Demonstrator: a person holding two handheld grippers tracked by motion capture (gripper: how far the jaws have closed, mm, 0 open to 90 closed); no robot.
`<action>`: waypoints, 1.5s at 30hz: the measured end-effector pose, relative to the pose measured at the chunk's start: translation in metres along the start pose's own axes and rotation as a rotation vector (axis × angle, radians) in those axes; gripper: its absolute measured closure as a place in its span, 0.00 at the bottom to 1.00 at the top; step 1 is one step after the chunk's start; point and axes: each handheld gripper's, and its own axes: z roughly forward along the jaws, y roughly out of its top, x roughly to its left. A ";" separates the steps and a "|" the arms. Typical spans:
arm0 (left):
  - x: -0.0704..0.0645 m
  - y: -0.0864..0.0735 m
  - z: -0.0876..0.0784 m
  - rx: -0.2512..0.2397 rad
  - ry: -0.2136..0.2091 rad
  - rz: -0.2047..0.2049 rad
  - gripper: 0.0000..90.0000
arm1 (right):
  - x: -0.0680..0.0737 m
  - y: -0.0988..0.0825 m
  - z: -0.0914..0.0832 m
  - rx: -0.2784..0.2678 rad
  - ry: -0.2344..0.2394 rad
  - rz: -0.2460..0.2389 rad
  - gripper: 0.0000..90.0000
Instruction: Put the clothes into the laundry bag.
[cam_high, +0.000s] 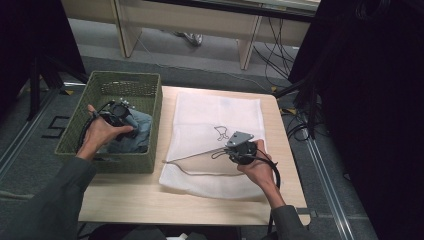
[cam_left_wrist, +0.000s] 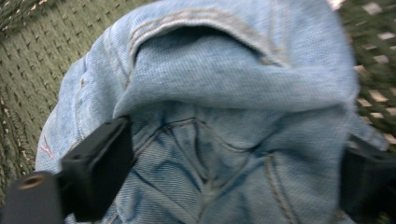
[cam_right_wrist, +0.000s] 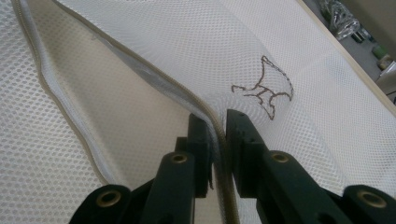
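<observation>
Jeans (cam_left_wrist: 224, 140) of light blue denim lay bunched inside the green woven basket (cam_high: 150, 90) at the left side of the wooden table (cam_high: 150, 200). The left gripper (cam_high: 120, 114) was down in the basket on top of them; in the left gripper view its two black jaws stood wide apart, one on each side of a fold of the denim, not closed on it. A white mesh bag (cam_high: 200, 115) with a small dark drawing (cam_right_wrist: 266, 88) lay flat on the table, just beside the basket. The right gripper (cam_high: 235, 150) was at the bag's near part. In the right gripper view its jaws were clenched on the beige zipper edge (cam_right_wrist: 163, 79) of the bag opening, and that edge was lifted a little above the lower layer.
</observation>
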 end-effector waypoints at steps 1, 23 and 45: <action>0.004 -0.001 0.006 0.005 -0.006 -0.016 0.01 | 0.000 0.000 -0.001 0.004 0.012 -0.004 0.89; 0.019 -0.015 0.036 -0.020 -0.031 -0.075 0.52 | 0.000 -0.002 -0.001 0.004 0.002 0.004 0.89; 0.019 -0.024 0.039 0.051 -0.063 0.023 0.62 | 0.001 -0.004 -0.002 0.005 0.008 0.010 0.90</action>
